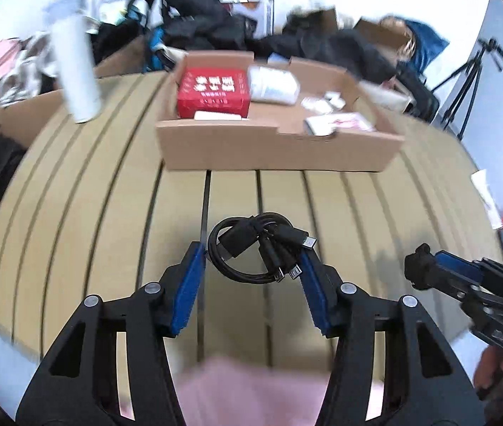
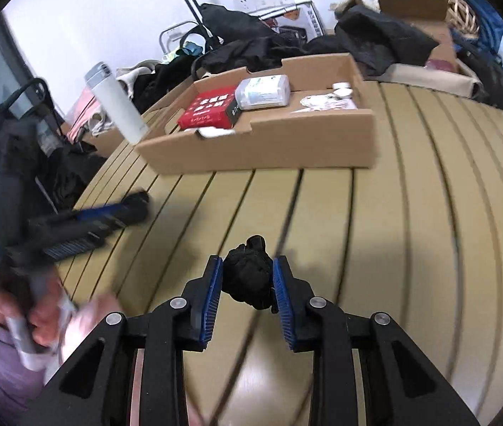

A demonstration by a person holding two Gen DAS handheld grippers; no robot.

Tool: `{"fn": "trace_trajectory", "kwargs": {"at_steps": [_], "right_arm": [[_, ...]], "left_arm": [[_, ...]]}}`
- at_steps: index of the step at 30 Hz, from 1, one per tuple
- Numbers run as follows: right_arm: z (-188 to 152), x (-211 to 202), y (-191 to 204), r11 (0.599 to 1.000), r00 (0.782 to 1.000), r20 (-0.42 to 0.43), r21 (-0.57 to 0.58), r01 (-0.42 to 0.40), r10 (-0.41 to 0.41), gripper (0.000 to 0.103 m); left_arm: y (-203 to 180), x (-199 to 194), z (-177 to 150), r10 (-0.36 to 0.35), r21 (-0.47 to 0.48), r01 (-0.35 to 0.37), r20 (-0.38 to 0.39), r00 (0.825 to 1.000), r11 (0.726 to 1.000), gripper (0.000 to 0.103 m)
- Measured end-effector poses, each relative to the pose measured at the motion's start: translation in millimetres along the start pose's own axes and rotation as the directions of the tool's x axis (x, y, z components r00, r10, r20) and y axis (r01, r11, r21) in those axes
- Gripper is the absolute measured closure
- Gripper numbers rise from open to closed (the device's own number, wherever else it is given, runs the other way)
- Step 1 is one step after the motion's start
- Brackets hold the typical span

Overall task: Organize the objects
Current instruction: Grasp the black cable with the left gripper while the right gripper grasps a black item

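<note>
A coiled black cable bundle (image 1: 255, 248) with several plugs sits between the blue pads of my left gripper (image 1: 251, 259), which is shut on it above the slatted table. My right gripper (image 2: 247, 276) is shut on a small black crumpled object (image 2: 249, 277) and holds it over the table. A shallow cardboard box (image 1: 276, 149) stands ahead of both grippers; it also shows in the right wrist view (image 2: 262, 149). It holds a red box (image 1: 212, 92), a white packet (image 1: 272, 83) and several small white items. The right gripper shows at the lower right of the left wrist view (image 1: 418, 266).
A white bottle (image 1: 74, 71) stands at the table's far left, also in the right wrist view (image 2: 116, 106). Black bags and clothes pile up behind the table (image 1: 216, 28). A tripod (image 1: 471, 71) stands at the far right. White and red items (image 1: 499, 209) lie at the table's right edge.
</note>
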State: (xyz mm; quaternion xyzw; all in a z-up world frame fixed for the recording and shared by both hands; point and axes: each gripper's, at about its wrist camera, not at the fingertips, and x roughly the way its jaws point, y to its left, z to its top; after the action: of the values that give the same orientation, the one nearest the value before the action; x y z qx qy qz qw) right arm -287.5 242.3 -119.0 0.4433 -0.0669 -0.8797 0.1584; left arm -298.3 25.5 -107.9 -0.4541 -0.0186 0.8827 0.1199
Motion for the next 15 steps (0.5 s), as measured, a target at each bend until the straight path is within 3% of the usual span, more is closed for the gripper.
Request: {"fn": "trace_trajectory", "kwargs": {"at_steps": [6,15], "right_arm": [[-40,-74,14,1.000,0.997,0.073,-0.022,0.003,-0.001,0.071],[-44,-93,30,0.999,0.993,0.119,-0.048,-0.002,0.008,0.071]], "left_arm": [[-25,-80,-53,-0.030,0.002,0.030,0.041,0.999,1.000,0.054],[-35,-98,-43,-0.054,0.029,0.052,0.097,0.994,0.998,0.054]]}}
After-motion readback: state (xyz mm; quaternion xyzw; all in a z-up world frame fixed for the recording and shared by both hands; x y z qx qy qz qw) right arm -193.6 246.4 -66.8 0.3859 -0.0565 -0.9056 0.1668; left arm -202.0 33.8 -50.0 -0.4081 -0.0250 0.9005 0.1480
